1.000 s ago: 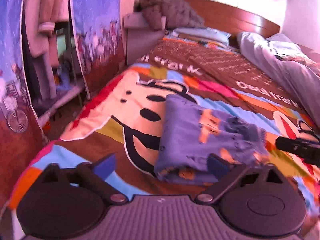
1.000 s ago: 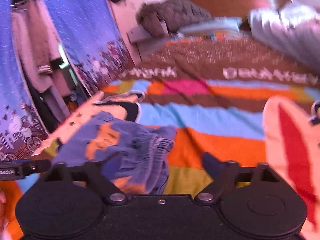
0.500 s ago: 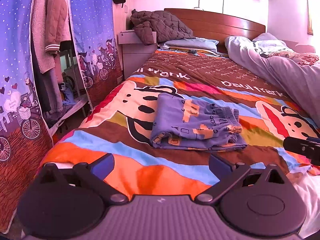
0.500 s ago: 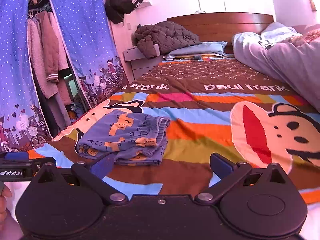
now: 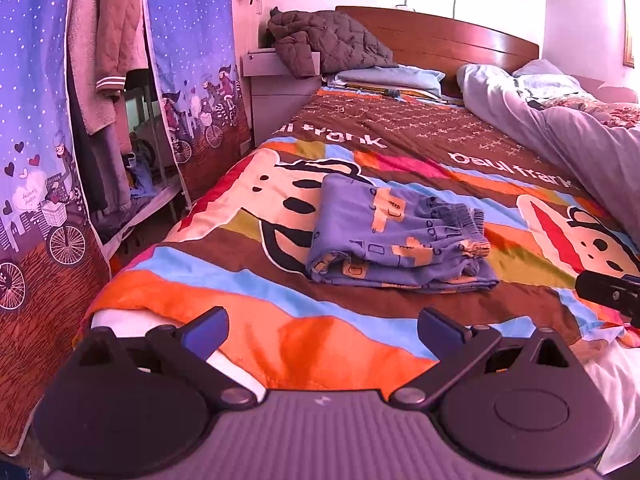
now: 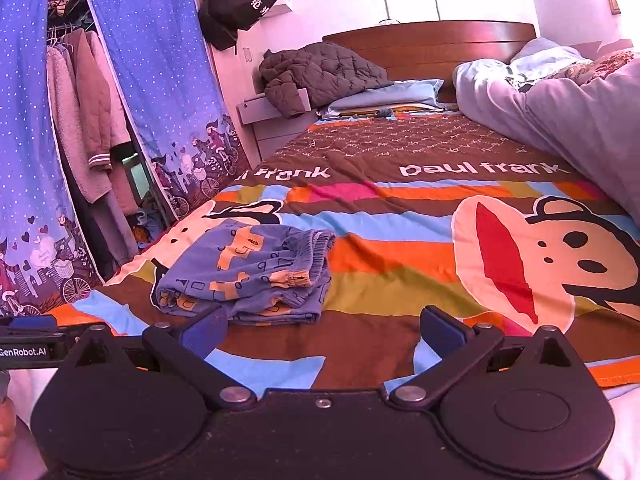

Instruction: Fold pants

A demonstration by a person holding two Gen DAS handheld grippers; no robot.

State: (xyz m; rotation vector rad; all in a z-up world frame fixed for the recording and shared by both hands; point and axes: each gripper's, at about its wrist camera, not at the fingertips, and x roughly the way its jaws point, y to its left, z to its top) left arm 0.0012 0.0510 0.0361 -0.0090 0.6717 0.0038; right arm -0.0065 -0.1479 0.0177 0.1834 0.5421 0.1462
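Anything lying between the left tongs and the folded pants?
Nothing: only bare striped bedspread separates the open left tongs from the folded pants, seen in the left wrist view.

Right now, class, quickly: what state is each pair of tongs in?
Left tongs: open, holding nothing.
Right tongs: open, holding nothing; folded blue patterned pants lie apart on the bed.

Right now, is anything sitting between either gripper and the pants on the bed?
Nothing visible. Only bare bedspread lies between the open left gripper and the folded pants, and likewise ahead of the open right gripper. Neither gripper touches them.
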